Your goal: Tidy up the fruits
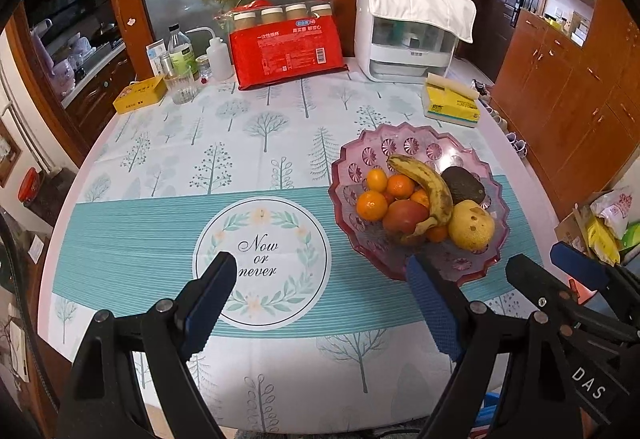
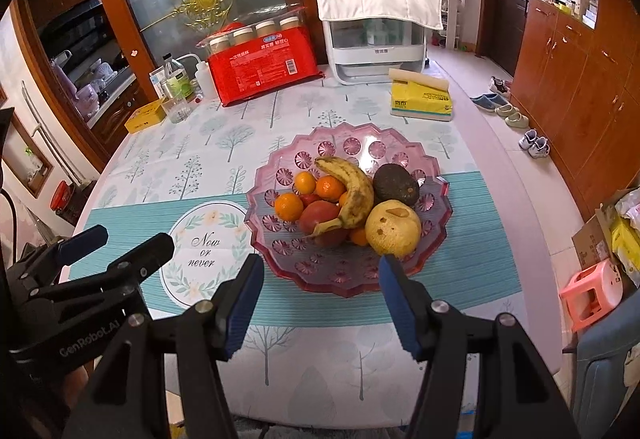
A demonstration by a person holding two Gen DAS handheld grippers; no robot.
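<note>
The left fingers stand wide apart with nothing between them, above the printed "Now or never" circle on the tablecloth. The right fingers are parted at a middling width, also empty, hanging over the near rim of the pink glass bowl without touching it. Each gripper shows in the other's view: the right one at the lower right of the left wrist view, the left one at the lower left of the right wrist view, so the two hang side by side above the near edge of the surface.

All the fruit lies in the bowl. A spotted banana curves over the heap. Left of it are several oranges, with a red fruit tucked under the banana's stem. To the right a dark avocado lies behind a yellow pear, the two touching.

At the far side of the surface a red package leans with jars behind it. Beside it stands a white appliance draped with a cloth, and a yellow tissue pack lies in front of the appliance. At the far left are bottles, a glass and a yellow box.
</note>
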